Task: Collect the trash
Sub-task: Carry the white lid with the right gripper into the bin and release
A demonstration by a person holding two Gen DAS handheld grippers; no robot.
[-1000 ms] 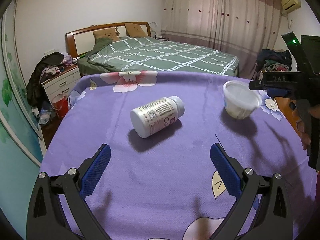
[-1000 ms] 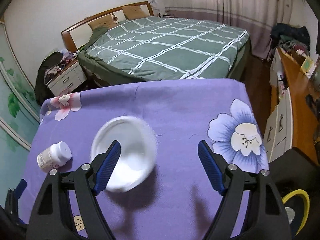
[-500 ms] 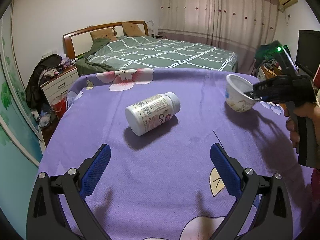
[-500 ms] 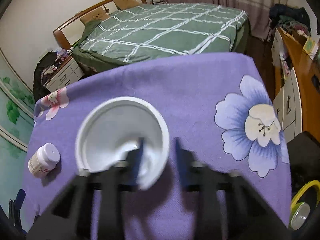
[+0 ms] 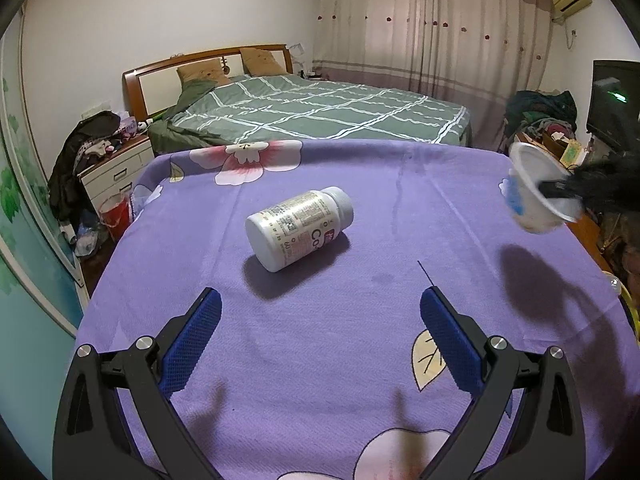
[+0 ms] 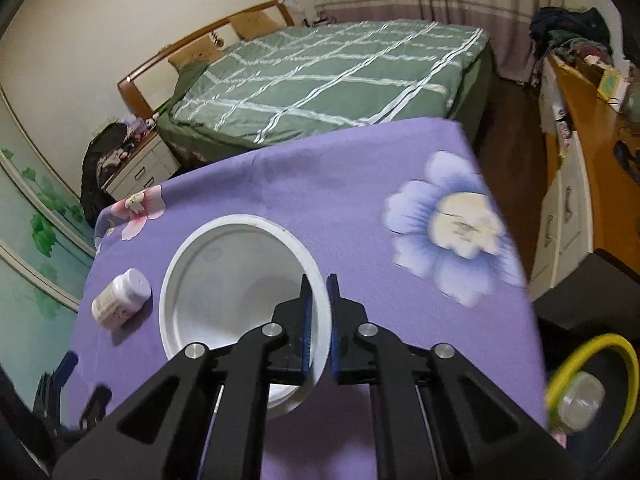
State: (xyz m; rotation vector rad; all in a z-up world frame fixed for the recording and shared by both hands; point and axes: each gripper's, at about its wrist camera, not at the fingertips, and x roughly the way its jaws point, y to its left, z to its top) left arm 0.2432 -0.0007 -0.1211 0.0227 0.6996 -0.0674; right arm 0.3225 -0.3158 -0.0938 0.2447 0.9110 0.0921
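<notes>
Plastic cup (image 6: 224, 300), white and thin-walled, is pinched at its rim by the right tool (image 6: 318, 292), one pad inside the wall and one outside, and it hangs tilted, clear of the purple-clothed bench (image 6: 320, 184). It looks light and flexible; a rim pinch should carry it, though the wall could buckle or slip if squeezed hard or swung. Its inside looks empty. Off the bench's right edge, a yellow-rimmed bin (image 6: 592, 364) holds what seems to be a clear container, blurred. The pill bottle (image 5: 300, 228) lies on its side mid-bench, rigid and smooth, apt to roll; across its body is probably the best hold. The left tool (image 5: 320, 320) is spread wide, holding nothing, just short of the bottle.
</notes>
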